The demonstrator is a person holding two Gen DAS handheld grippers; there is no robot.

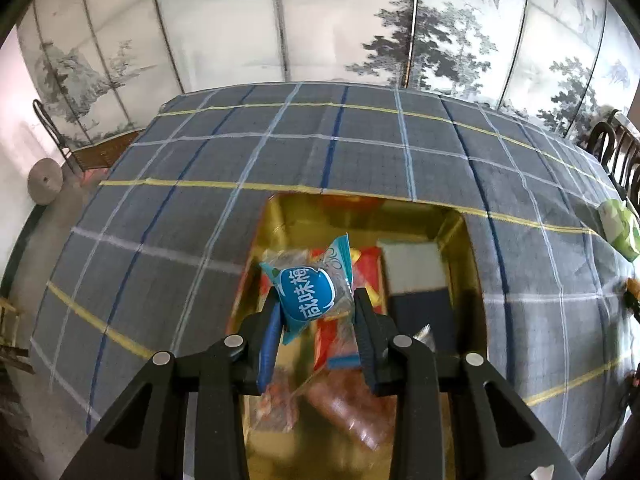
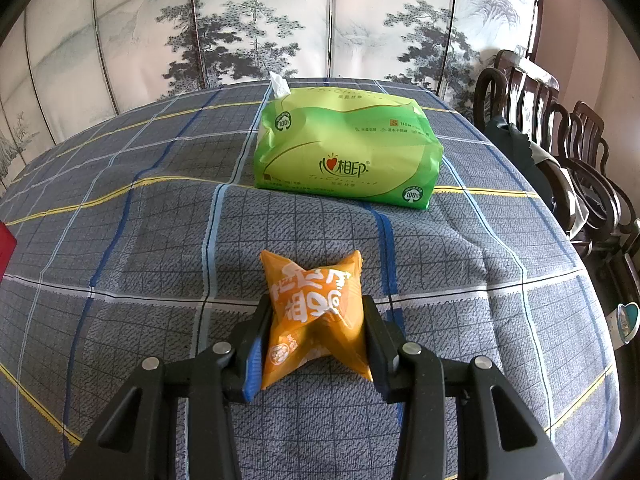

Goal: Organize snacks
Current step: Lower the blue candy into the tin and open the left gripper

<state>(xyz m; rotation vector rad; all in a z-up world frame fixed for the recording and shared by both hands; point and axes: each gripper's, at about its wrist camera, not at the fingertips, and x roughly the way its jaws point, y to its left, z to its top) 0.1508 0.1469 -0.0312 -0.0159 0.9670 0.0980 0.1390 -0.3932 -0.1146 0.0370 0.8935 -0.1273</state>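
My left gripper (image 1: 316, 300) is shut on a small blue snack packet (image 1: 310, 294) and holds it above a gold box (image 1: 464, 248). The box holds several snacks: red wrappers (image 1: 370, 270), clear packets of brown pieces (image 1: 348, 404) and a white and dark blue package (image 1: 416, 276). My right gripper (image 2: 316, 312) is shut on an orange snack packet (image 2: 316, 312), which is low over the plaid tablecloth (image 2: 160, 248).
A green tissue pack (image 2: 348, 148) lies on the table beyond the orange packet; it also shows in the left wrist view (image 1: 620, 230) at the right edge. Dark wooden chairs (image 2: 560, 140) line the table's right side. A painted folding screen (image 2: 240, 20) stands behind.
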